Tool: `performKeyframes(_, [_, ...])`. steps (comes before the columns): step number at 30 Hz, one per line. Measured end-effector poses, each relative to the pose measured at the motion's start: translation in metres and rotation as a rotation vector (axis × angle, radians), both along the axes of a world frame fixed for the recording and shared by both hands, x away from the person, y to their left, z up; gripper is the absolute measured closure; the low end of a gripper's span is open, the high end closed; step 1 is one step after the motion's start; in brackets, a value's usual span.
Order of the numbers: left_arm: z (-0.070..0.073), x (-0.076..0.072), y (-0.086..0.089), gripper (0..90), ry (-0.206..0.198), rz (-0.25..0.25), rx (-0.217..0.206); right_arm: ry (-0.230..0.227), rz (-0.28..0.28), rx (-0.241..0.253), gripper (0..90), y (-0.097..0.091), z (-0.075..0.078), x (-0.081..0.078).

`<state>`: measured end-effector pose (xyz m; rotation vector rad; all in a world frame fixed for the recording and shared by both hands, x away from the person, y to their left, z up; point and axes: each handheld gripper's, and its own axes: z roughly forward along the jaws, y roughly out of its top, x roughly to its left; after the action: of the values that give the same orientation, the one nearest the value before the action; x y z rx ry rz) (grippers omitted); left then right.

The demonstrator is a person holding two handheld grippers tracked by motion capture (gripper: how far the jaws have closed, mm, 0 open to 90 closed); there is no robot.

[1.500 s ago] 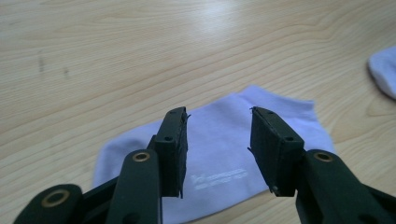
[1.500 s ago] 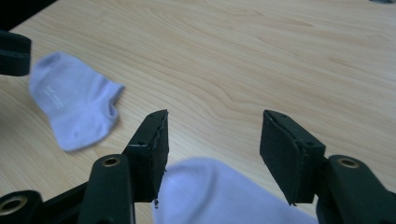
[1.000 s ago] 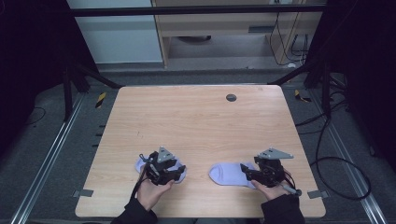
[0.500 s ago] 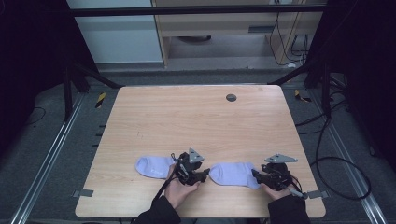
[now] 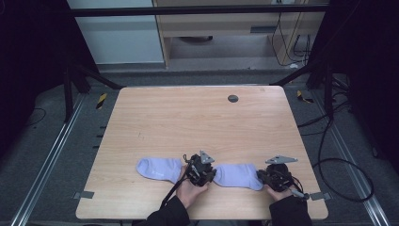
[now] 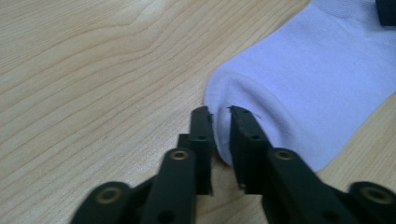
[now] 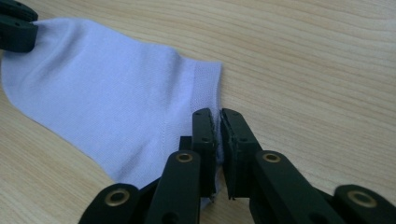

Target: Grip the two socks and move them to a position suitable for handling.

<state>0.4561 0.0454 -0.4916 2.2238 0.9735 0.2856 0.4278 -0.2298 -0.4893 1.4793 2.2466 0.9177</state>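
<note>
Left gripper (image 5: 202, 173) jaws just closing, pinching toe end of right sock (image 5: 237, 175). Right gripper (image 5: 275, 178) jaws just closing, pinching its cuff end. Sock flat near table (image 5: 188, 122) near edge. Other sock (image 5: 159, 168) just left.

Two socks (image 5: 159, 168) (image 5: 239, 175) lie side by side on table (image 5: 188, 122).

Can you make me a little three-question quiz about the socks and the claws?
1. How many socks lie on the table?
2. True or false: the right claw pinches a sock's cuff edge.
3. What does the left claw grip: A a cable, B the right sock's toe end, C the left sock?

Key: 1. Two. 2. True. 3. B.
</note>
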Motion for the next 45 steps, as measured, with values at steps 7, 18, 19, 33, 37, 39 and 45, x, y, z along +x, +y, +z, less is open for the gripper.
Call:
performKeyframes(7, [0.010, -0.006, 0.011, 88.8, -0.003, -0.029, -0.011, -0.030, 0.016, 0.033, 86.0, 0.005, 0.012, -0.004])
performKeyframes(18, [0.023, -0.023, 0.055, 88.8, 0.009, -0.026, -0.003, -0.077, 0.104, 0.081, 86.0, 0.035, 0.031, -0.018])
performKeyframes(19, [0.023, -0.024, 0.058, 88.8, 0.013, -0.024, 0.000, -0.073, 0.113, 0.087, 86.0, 0.039, 0.031, -0.018])
performKeyframes(33, [0.006, -0.030, 0.085, 86.9, 0.042, -0.007, 0.028, -0.019, 0.174, 0.051, 85.7, 0.072, 0.016, -0.017])
performKeyframes(37, [0.006, -0.030, 0.083, 81.5, 0.033, 0.000, 0.028, -0.023, 0.166, 0.047, 83.6, 0.069, 0.015, -0.017])
performKeyframes(39, [0.008, -0.031, 0.084, 76.8, 0.019, -0.003, 0.028, -0.025, 0.162, 0.047, 79.3, 0.068, 0.015, -0.017])
performKeyframes(45, [0.022, -0.030, 0.096, 62.0, -0.046, 0.034, 0.014, -0.064, 0.134, 0.066, 72.0, 0.063, 0.021, -0.018])
